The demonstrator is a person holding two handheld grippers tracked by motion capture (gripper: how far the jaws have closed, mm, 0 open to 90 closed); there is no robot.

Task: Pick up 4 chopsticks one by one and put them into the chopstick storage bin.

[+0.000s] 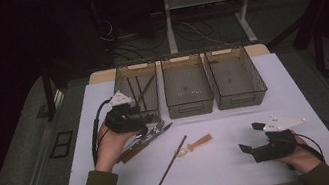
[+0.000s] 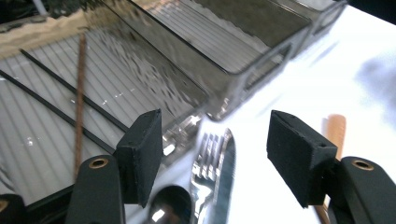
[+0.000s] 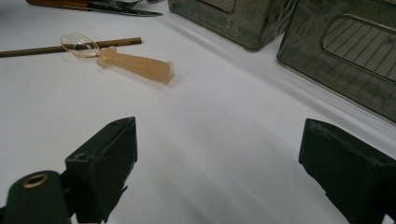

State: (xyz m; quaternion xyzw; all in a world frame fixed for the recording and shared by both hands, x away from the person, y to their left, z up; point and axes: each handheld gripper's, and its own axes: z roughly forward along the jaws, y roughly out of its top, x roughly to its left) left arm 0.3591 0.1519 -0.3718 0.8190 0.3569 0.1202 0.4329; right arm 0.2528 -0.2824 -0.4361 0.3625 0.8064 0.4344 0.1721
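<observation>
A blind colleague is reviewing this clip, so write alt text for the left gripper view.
The left tool, jaws open and empty, hovers over a fork, a knife and a spoon lying together on a white table. To its left is a clear bin holding thin dark chopsticks; a tan handle shows behind the right jaw.

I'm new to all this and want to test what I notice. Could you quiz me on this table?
1. How many bins stand in the row at the far side of the table?
2. True or false: the left gripper holds a fork.
3. Which lies nearest the scoop: A) the loose chopstick, B) the right gripper, C) the right bin?

Key:
1. Three.
2. False: its jaws stand open above the cutlery, gripping nothing.
3. A: the chopstick lies right by the scoop's clear bowl.
</observation>
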